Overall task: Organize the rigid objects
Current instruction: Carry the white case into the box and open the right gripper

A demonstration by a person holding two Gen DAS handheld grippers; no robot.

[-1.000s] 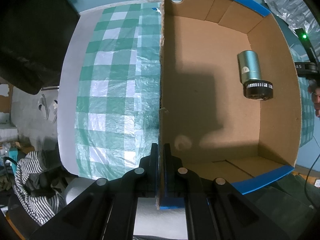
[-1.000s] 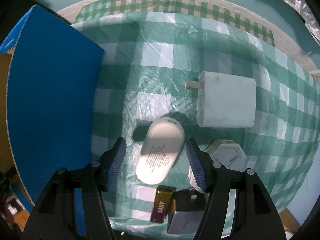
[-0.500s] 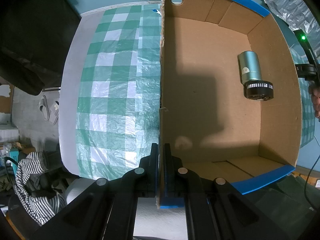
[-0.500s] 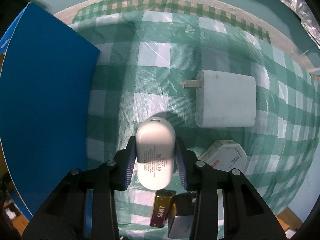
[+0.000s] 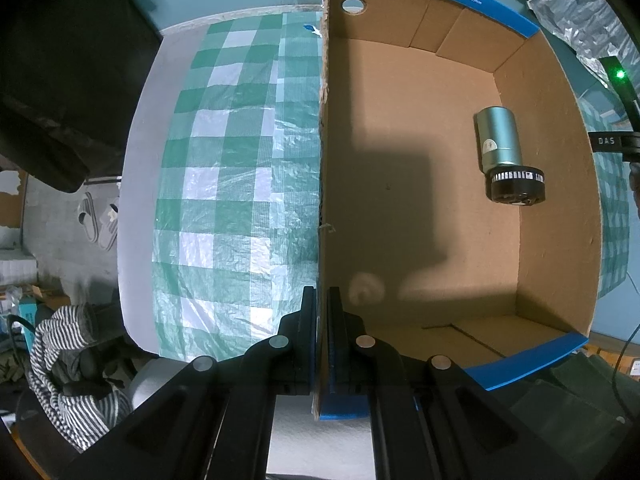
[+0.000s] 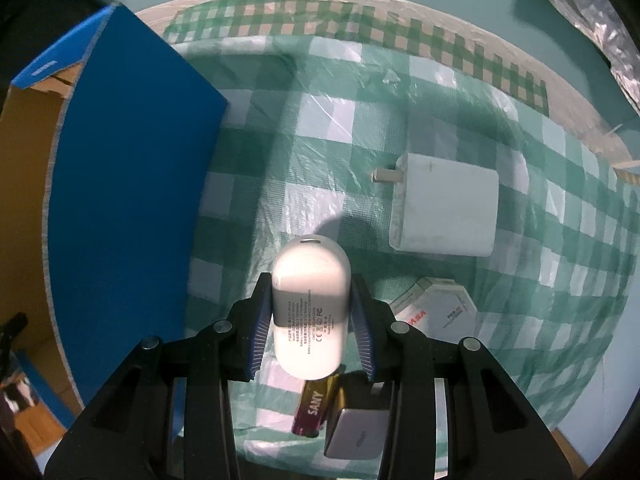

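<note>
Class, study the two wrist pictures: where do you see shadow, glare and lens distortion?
Left wrist view: a blocky dark shadow crosses the cardboard box floor, and the box walls bow from the fisheye. Right wrist view: glare brightens the white capsule-shaped device and the checked tablecloth, whose squares curve towards the edges.

This is looking like a lived-in home room rather than a lab: a green-checked plastic tablecloth (image 5: 224, 208) is covering the table, slippers (image 5: 98, 220) are lying on the floor at the left edge, and striped clothing (image 5: 68, 360) (crumpled) is sitting lower left.
</note>
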